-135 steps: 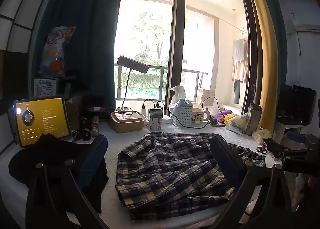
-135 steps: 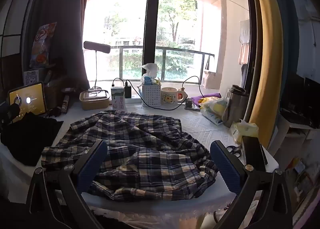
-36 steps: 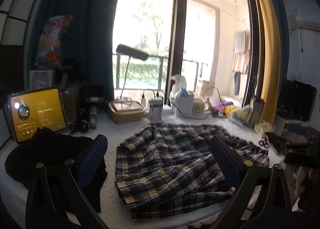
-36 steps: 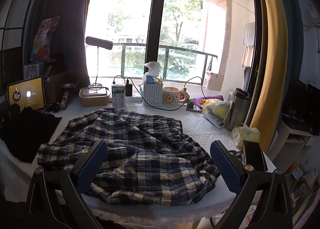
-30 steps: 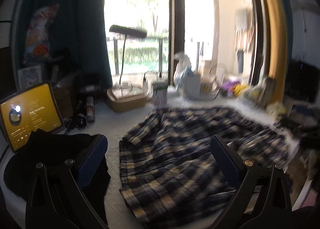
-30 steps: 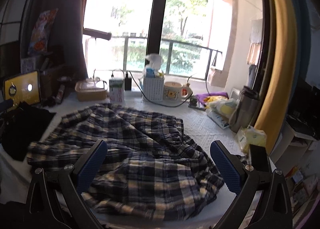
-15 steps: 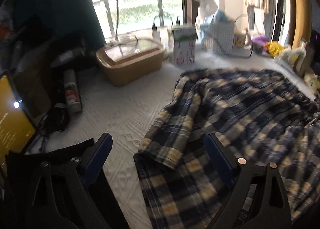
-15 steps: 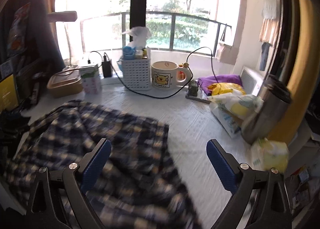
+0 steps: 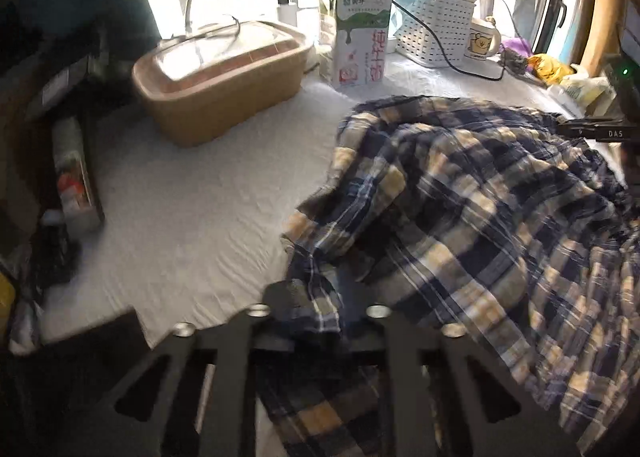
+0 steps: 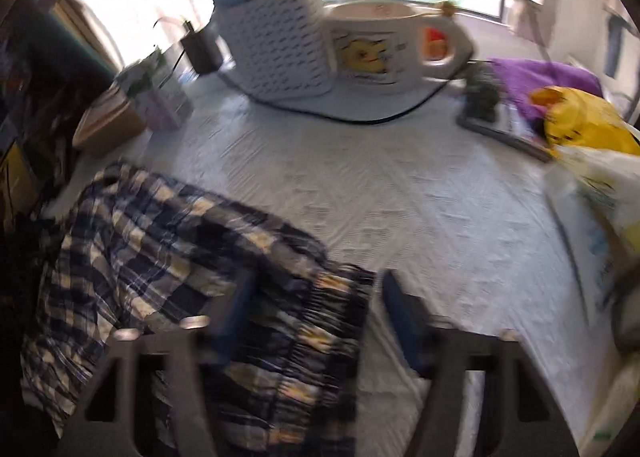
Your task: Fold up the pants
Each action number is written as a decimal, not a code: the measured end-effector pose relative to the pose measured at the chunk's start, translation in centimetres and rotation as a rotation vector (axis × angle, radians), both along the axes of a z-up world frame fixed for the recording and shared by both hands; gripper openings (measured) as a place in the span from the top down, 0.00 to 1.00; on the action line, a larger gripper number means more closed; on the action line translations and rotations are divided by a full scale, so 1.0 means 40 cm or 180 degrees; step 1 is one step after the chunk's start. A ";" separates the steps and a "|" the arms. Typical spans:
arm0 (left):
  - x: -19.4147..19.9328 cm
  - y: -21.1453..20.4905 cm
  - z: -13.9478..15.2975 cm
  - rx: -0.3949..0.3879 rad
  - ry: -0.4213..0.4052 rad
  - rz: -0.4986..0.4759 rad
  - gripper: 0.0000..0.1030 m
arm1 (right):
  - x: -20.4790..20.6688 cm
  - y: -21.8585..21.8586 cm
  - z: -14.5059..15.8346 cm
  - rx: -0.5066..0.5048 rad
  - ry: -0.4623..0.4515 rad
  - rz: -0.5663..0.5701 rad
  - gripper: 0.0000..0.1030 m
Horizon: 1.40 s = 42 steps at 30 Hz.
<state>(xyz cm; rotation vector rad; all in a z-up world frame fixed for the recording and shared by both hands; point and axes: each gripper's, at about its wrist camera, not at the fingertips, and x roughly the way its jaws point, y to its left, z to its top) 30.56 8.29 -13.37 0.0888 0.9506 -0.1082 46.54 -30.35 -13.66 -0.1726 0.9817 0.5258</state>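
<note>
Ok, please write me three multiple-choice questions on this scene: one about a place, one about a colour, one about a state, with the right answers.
1. Where does the milk carton stand?
A) between the tan lidded box and the white basket
B) on a chair
C) on the floor

2. What colour is the cartoon on the mug?
A) green
B) yellow
C) blue

3. How is the right gripper?
A) shut on a cable
B) open, astride the edge of the plaid pants
C) shut on a spoon

Answers:
1 A: the box is at its left and the basket at its right.
2 B: the printed figure is yellow.
3 B: the fingers are apart, with the cloth edge between them.
</note>
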 end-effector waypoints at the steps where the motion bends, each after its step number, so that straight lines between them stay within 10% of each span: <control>1: 0.014 0.001 0.003 0.0048 -0.0019 0.0007 0.93 | 0.002 0.010 0.002 -0.0042 -0.0048 0.0031 0.73; 13: 0.162 0.067 0.098 0.0416 -0.0465 0.0197 0.96 | 0.083 -0.016 0.132 -0.0327 -0.0983 -0.0446 0.74; 28: 0.257 -0.011 0.130 0.0813 -0.0795 0.0100 0.92 | 0.191 -0.051 0.117 -0.0513 -0.1069 -0.0738 0.74; 32: 0.207 0.016 0.134 0.0673 -0.0691 0.0136 0.25 | 0.159 -0.053 0.100 -0.0512 -0.0975 -0.0635 0.66; 35: 0.133 0.039 0.145 0.0518 -0.0641 0.0145 0.25 | 0.115 -0.070 0.110 -0.0413 -0.0970 -0.0596 0.39; 42: -0.078 0.003 0.112 -0.0085 -0.0211 -0.0251 0.25 | -0.030 -0.112 0.143 -0.0246 -0.0981 -0.0513 0.37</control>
